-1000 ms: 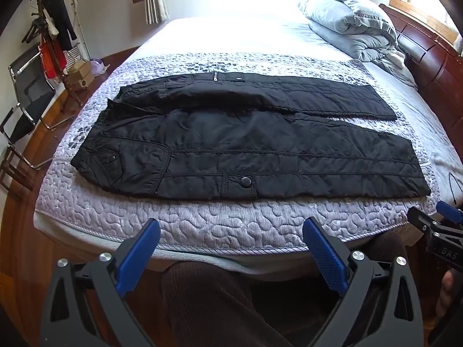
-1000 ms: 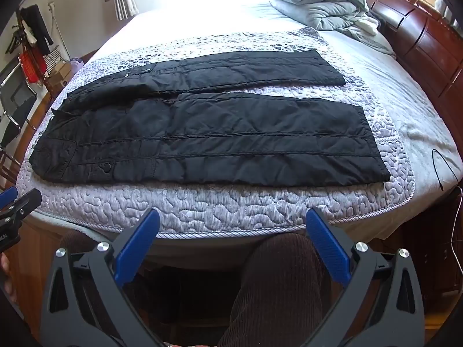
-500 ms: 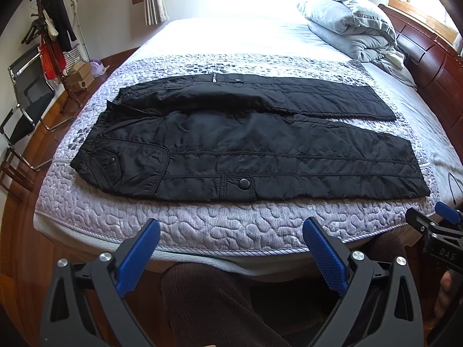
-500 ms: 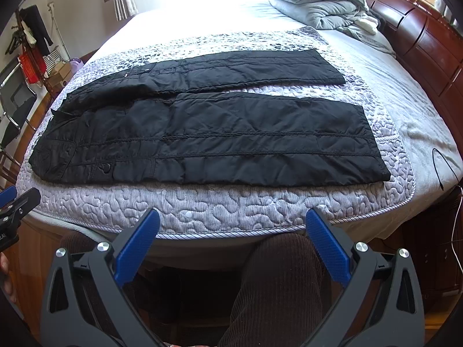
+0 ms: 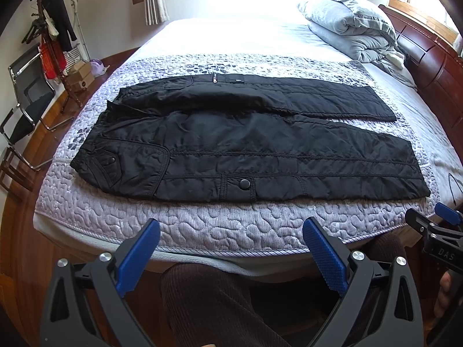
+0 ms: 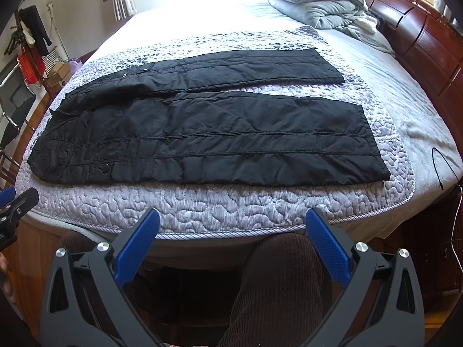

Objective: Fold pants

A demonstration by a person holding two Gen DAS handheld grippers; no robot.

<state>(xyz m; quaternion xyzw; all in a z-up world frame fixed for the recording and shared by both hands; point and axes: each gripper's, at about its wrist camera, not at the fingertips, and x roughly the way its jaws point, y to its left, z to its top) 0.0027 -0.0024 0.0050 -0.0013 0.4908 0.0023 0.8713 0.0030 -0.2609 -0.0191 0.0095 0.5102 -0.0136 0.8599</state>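
Observation:
Black quilted pants (image 5: 249, 150) lie flat on the bed, waist to the left, both legs stretched to the right and slightly apart; they also show in the right wrist view (image 6: 208, 133). My left gripper (image 5: 231, 231) is open and empty, held off the bed's near edge below the pants' middle. My right gripper (image 6: 231, 225) is open and empty, off the near edge below the legs. Each gripper shows at the edge of the other's view: the right one (image 5: 434, 225), the left one (image 6: 17, 202).
A lilac quilted blanket (image 5: 202, 225) covers the near part of the bed. A folded grey duvet (image 5: 350, 26) lies at the far right by the wooden headboard (image 5: 434, 66). A chair (image 5: 26, 107) and coat rack (image 5: 52, 34) stand left. My knees (image 6: 277, 283) are below the grippers.
Both grippers have stayed almost still, with only a slight drift of the views. The pants have not moved.

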